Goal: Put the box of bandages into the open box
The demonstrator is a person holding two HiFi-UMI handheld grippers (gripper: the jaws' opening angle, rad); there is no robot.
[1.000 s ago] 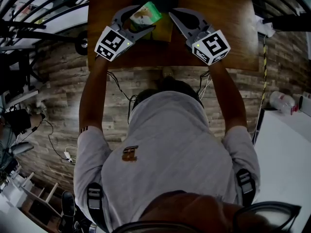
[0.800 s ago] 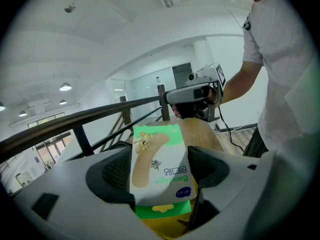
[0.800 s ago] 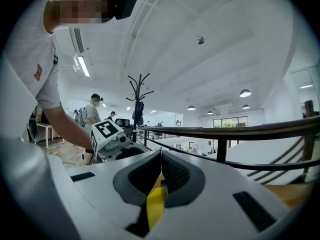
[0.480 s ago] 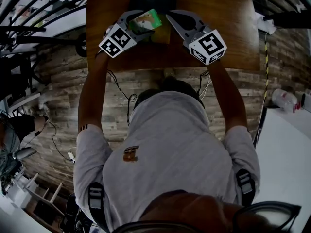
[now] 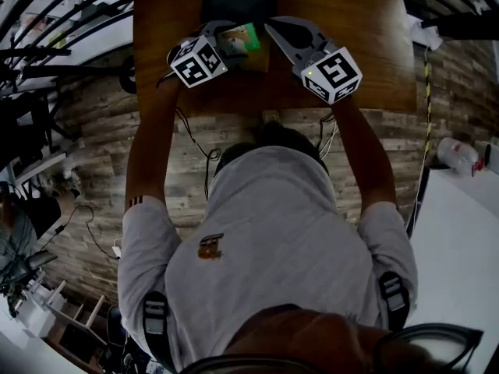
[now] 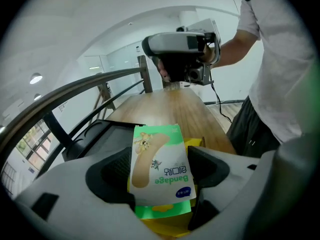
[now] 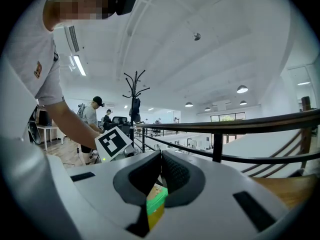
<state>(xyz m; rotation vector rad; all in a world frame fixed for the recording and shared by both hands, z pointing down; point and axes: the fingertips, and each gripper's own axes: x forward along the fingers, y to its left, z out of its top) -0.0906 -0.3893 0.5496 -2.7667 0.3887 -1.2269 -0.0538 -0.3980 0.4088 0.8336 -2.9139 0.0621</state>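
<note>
The box of bandages [image 6: 161,164], its "Bandage" print reading upside down and legible only in the left gripper view, is clamped in my left hand-held gripper [image 6: 162,176] at lower centre, over the yellow open box [image 6: 167,225] on the table [image 6: 182,109]. My right hand-held gripper [image 7: 161,170] has its jaws pressed together, empty.

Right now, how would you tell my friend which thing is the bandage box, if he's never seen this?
Find the brown wooden table, then the left gripper held over it. The bandage box is the flat little box pinched between its jaws. It is white and green, with a drawn plaster and the word Bandage on it, unlike the plain yellow box beside it.
</note>
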